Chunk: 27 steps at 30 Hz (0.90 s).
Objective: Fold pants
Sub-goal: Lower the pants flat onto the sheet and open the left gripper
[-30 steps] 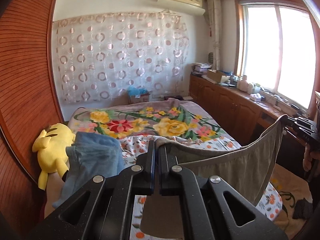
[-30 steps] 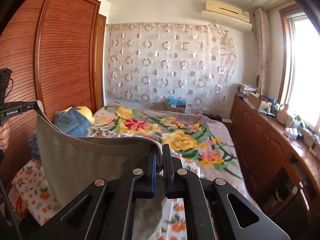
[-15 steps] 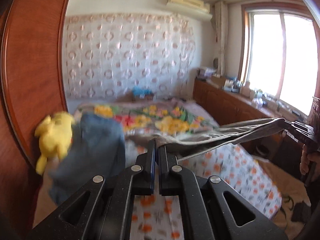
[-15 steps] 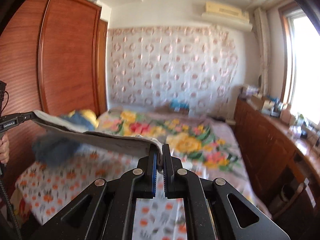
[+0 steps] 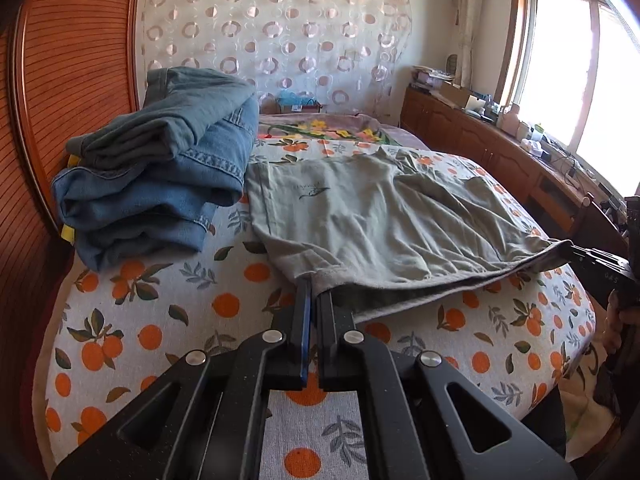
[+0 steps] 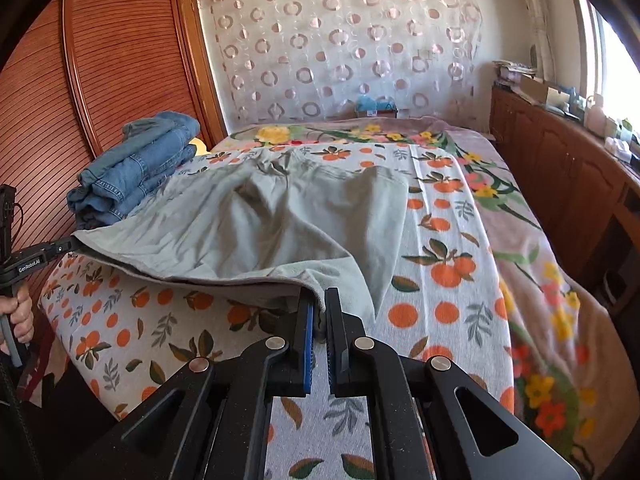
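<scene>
- Now the grey-green pants (image 5: pixel 372 216) are lying spread across the orange-print sheet (image 5: pixel 160 320) on the bed, with their near edge lifted a little off it.
- The left hand-held gripper (image 5: pixel 315 284) is pinching the near left corner of that edge, its two fingers drawn narrow on the cloth.
- The right hand-held gripper (image 6: pixel 317 300) is pinching the near right corner in the same way, fingers close together with fabric caught between them.
- Between the two corners the hem is hanging as a slack, slightly sagging line just above the sheet.
- From the left wrist view the right hand-held gripper is showing at the far right edge, with the cloth running into its tip.
- From the right wrist view the left hand-held gripper is showing at the far left edge, and the person's hand (image 6: pixel 20 312) is wrapping its handle.
- A small dark logo (image 5: pixel 310 191) is sitting on the upper left part of the pants.
- The far part of the pants is resting flat, with wrinkles running toward the held edge.
- A stack of folded blue jeans (image 5: pixel 160 168) is sitting just beside the pants on the left, near the wooden slatted wardrobe (image 6: pixel 100 80).
- A floral blanket (image 6: pixel 520 240) is covering the far and right side of the bed.
- A curtain with ring patterns (image 6: pixel 340 48) is hanging on the back wall.
</scene>
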Available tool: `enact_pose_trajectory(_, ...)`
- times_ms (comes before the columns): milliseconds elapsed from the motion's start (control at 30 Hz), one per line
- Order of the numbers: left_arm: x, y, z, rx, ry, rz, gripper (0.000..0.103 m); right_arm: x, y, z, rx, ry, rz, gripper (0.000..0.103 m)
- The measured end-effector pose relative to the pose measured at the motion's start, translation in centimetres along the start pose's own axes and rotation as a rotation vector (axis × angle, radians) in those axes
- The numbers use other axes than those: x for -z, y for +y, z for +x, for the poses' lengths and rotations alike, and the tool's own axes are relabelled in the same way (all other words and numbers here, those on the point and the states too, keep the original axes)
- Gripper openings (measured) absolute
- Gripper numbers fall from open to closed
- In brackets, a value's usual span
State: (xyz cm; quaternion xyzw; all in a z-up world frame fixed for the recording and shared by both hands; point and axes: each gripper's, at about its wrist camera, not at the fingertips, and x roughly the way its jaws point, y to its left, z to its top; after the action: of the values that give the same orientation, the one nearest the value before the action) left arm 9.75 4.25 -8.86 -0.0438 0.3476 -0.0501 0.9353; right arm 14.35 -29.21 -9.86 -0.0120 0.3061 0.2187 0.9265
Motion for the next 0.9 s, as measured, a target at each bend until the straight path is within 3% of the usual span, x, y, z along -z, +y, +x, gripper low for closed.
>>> enact_pose_trajectory(333,1.3,0.5,-1.3,0.037,0.014,-0.016,0.003,1.5,-0.9,-2.9,-0.015,-0.002,-0.006,0.005)
enact_pose_trajectory(900,3.8,0.5,-3.3,0.046,0.031,-0.002,0.003,4.2,-0.1,-4.0,-0.015,0.053,-0.032,0.005)
